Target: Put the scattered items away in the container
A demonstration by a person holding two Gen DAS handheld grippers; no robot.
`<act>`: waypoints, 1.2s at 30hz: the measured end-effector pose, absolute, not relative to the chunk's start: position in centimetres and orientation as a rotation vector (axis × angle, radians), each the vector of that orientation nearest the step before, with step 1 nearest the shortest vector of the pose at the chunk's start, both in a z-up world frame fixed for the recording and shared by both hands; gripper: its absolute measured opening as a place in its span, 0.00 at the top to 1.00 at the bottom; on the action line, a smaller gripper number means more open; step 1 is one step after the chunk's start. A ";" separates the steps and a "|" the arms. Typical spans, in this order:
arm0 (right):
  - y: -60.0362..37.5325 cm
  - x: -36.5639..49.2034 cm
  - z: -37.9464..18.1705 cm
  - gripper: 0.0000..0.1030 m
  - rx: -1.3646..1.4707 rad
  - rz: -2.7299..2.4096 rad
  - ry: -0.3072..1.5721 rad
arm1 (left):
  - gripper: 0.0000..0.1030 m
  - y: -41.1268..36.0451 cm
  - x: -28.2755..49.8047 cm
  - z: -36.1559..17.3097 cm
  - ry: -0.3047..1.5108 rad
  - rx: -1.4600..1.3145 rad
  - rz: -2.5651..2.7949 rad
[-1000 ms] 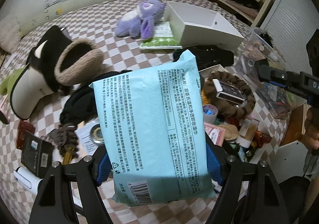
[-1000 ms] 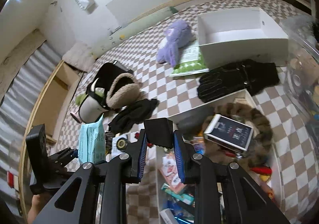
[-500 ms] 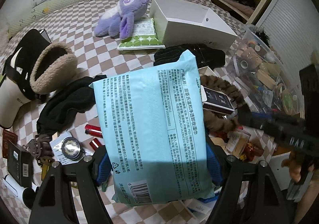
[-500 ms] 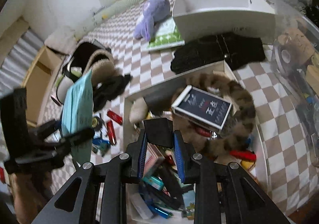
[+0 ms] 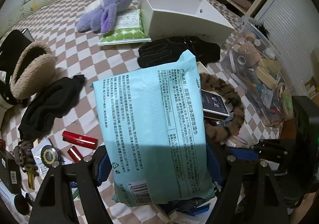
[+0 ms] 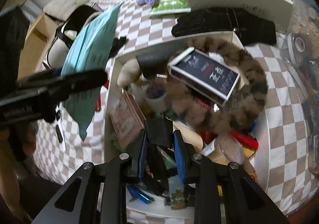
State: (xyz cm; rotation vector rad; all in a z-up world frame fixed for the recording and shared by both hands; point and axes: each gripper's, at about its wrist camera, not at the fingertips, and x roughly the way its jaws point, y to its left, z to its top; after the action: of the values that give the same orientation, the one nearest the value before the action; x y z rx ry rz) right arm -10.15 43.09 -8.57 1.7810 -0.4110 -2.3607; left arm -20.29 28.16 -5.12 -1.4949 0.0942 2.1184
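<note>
Right wrist view shows the white container (image 6: 111, 92) already crowded, the right gripper (image 6: 159, 140) pinching a small black block (image 6: 158, 131) above it, the left gripper (image 5: 157, 164) clamping a blue wipes pack (image 5: 151, 124) beside its rim, while red lipsticks (image 5: 79, 140) and gloves (image 5: 175, 52) lie outside.

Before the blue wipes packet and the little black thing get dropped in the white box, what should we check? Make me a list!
1. Left tongs grip the blue wipes packet firmly: ok.
2. Right tongs hold the small black object: ok.
3. Right tongs are above the white box: ok.
4. Packet is over the box: not ok; in the right wrist view it hangs beside the box's left wall.
5. Room inside for the packet: not ok; the box is crowded, with a fur band and a dark carton on top.
</note>
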 end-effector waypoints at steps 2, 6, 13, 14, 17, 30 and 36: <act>43.2 -10.0 -9.0 0.74 1.798 -2.344 -0.402 | 0.24 28.8 -20.4 -5.4 0.101 -1.499 2.107; 43.4 -9.8 -9.7 0.74 1.827 -2.322 -0.402 | 0.24 29.8 -20.7 -6.1 0.104 -1.516 2.089; 43.9 -9.6 -10.7 0.74 1.875 -2.289 -0.407 | 0.24 30.9 -21.2 -7.3 0.079 -1.562 2.056; 43.9 -9.5 -10.9 0.74 1.882 -2.284 -0.408 | 0.24 31.1 -21.2 -7.5 0.085 -1.567 2.053; 44.2 -9.6 -11.4 0.74 1.907 -2.276 -0.405 | 0.24 31.3 -21.3 -7.9 0.100 -1.582 2.041; 44.1 -9.1 -10.3 0.31 1.829 -2.293 -0.413 | 0.24 32.2 -21.6 -9.3 0.110 -1.616 2.014; 44.3 -9.0 -10.2 0.31 1.824 -2.289 -0.425 | 0.24 33.0 -21.6 -9.8 0.136 -1.612 1.994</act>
State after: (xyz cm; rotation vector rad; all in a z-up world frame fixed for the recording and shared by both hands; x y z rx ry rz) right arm -9.03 44.32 -10.16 1.8243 -0.4246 -2.2893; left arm -21.64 32.95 -9.81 -1.6123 0.1362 1.9942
